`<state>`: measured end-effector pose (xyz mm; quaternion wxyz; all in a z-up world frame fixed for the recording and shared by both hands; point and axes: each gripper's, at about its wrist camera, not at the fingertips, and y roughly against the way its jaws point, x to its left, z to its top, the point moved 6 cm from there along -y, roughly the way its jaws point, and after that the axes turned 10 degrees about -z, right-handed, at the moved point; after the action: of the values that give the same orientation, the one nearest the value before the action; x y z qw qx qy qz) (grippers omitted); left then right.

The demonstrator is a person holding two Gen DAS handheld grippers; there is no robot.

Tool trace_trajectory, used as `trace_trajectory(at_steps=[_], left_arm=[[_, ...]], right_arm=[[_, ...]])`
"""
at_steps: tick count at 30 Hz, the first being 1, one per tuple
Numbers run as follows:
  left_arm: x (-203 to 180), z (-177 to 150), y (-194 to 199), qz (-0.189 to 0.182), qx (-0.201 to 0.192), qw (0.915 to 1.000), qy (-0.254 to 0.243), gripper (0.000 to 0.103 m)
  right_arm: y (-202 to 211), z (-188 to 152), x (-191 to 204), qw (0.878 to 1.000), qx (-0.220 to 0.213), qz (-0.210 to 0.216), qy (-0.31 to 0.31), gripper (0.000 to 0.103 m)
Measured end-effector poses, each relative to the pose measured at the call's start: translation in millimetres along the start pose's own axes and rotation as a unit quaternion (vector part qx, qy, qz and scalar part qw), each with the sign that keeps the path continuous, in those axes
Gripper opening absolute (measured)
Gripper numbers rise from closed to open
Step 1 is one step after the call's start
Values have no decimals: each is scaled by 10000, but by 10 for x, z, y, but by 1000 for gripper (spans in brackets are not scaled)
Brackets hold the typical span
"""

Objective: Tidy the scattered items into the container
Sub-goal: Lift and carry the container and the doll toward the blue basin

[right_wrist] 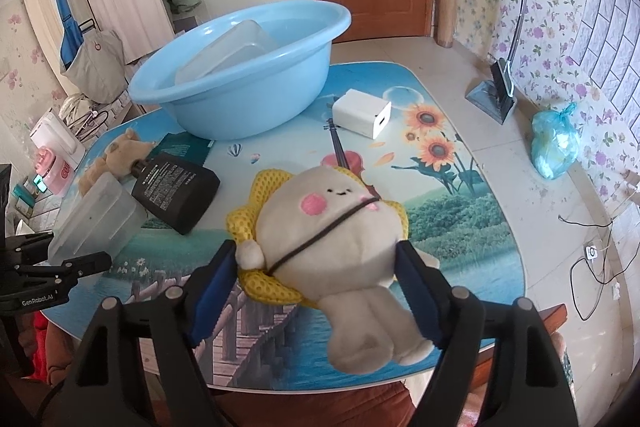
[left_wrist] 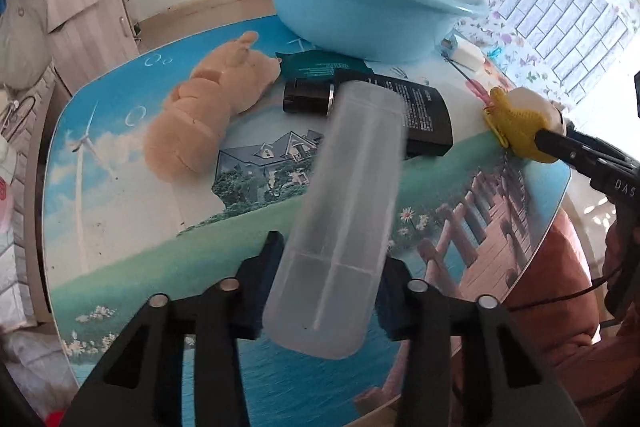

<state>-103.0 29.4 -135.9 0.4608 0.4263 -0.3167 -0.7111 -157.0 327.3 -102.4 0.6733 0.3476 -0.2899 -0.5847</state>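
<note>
2 grippers each hold 1 thing, and both things need to go into the blue basin (right_wrist: pixel 240 75) at the far side of the table (right_wrist: pixel 460 227).

The left gripper (left_wrist: pixel 324 287) is pinching a clear plastic box (left_wrist: pixel 344 211) by its near end. The box is long. Its long side points away from the gripper, up and a bit to the right, toward the basin. The box is up off the table, above the black bottle (left_wrist: pixel 400 111). The basin lies straight ahead of it and a little higher in the left wrist view.

The right gripper (right_wrist: pixel 316 283) is pinching a soft toy with a yellow hood (right_wrist: pixel 332 223) around its middle. The toy's head points forward and its legs hang back toward the camera. From this gripper the basin lies ahead and to the left.

I think the left gripper is nearer the basin, so the box could go in first. 1 clear box already sits inside. A tan plush (left_wrist: pixel 208 99), the bottle and a white charger (right_wrist: pixel 362 113) are on the table.
</note>
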Motion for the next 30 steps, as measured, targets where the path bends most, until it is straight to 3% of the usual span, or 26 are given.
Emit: trace_trajectory(at_steps=[6,18,30], left_arm=[[-32,7,109,-33,-117,9999,-11,31],[-14,157,634,-1,-683,9977,-4,31],[-4,176,745,-47,-789,9969,10,31]], right_arm=[[108,34,43,9998,-126,126,5,72],[342,132,203,9983,-430,370,151,71],[423,175,241,9976,-504,442,147,71]])
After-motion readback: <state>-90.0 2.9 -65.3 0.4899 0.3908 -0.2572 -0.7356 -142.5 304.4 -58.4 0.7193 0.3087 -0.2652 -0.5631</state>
